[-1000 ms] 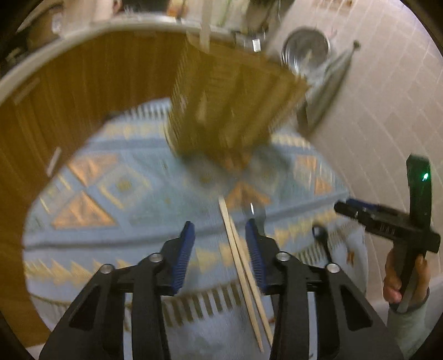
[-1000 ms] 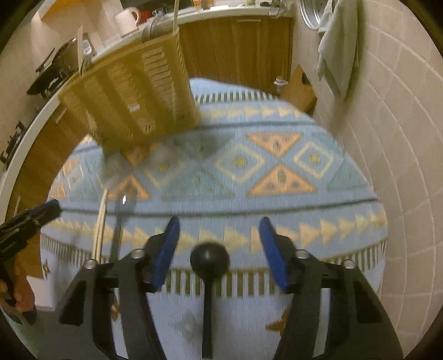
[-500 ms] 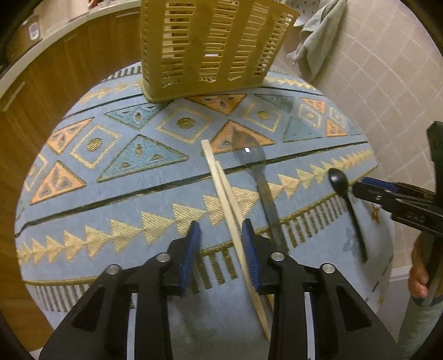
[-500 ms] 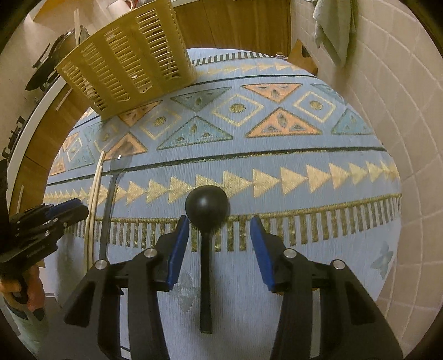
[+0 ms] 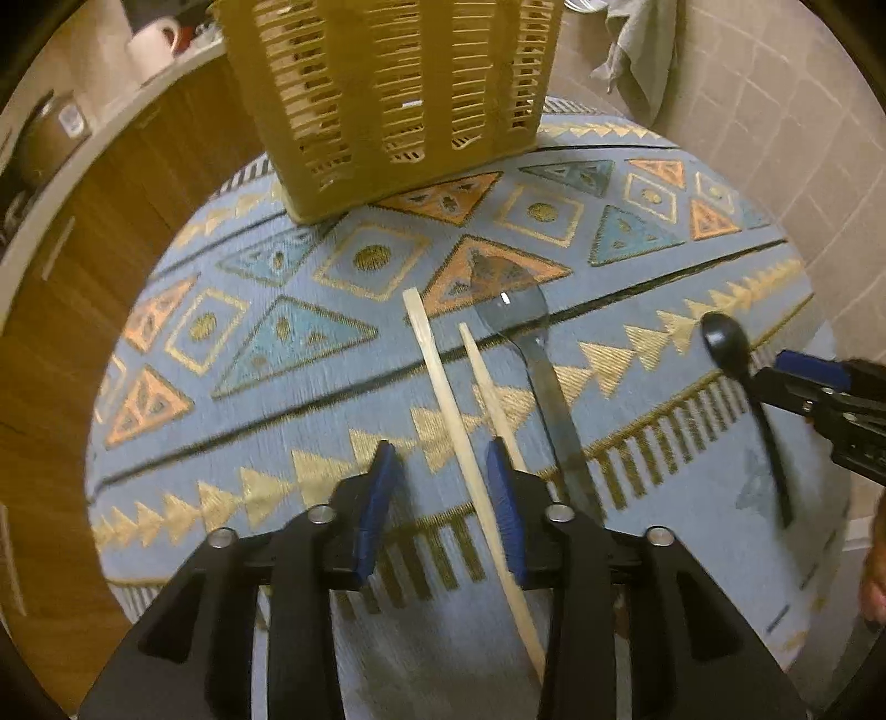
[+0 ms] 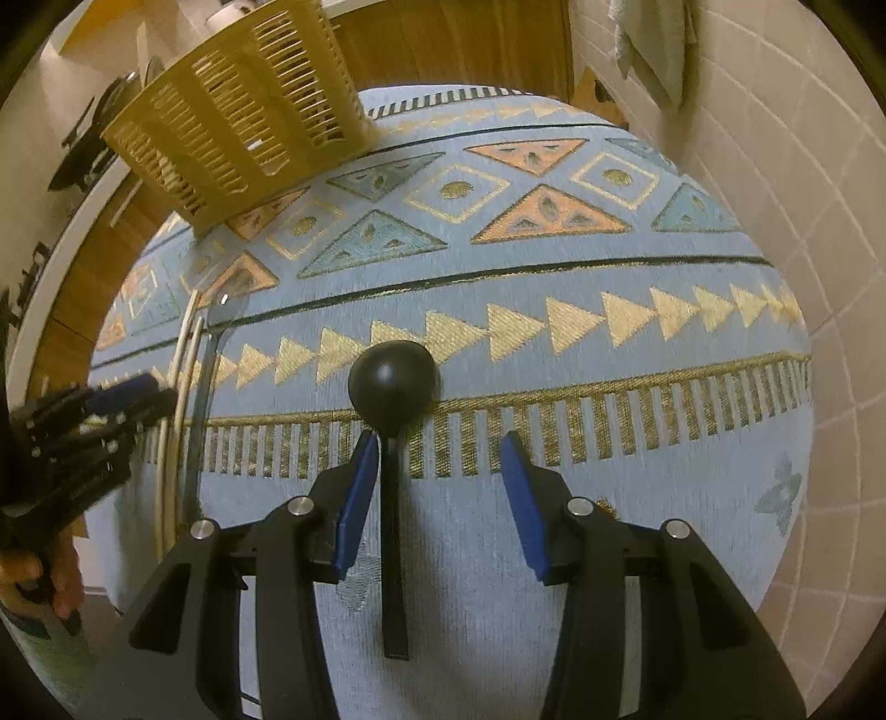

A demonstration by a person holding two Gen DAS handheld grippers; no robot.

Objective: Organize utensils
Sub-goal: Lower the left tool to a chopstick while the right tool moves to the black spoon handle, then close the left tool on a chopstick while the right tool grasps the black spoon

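Observation:
A pair of wooden chopsticks lies on the blue patterned cloth, with a metal spoon just to their right. My left gripper is open, low over the chopsticks, one stick between its fingers. A black spoon lies near the cloth's front edge. My right gripper is open around its handle, which sits close to the left finger. The black spoon and the right gripper also show in the left wrist view. A yellow slotted utensil basket stands at the back.
A wooden cabinet with a white counter runs along the left. A tiled wall with a hanging towel bounds the right. A mug stands on the counter. The left gripper shows at the right view's left edge.
Both grippers have dropped lower and closer to the cloth. The left one shifted onto the chopsticks. The right one's jaws have opened wider around the black spoon handle.

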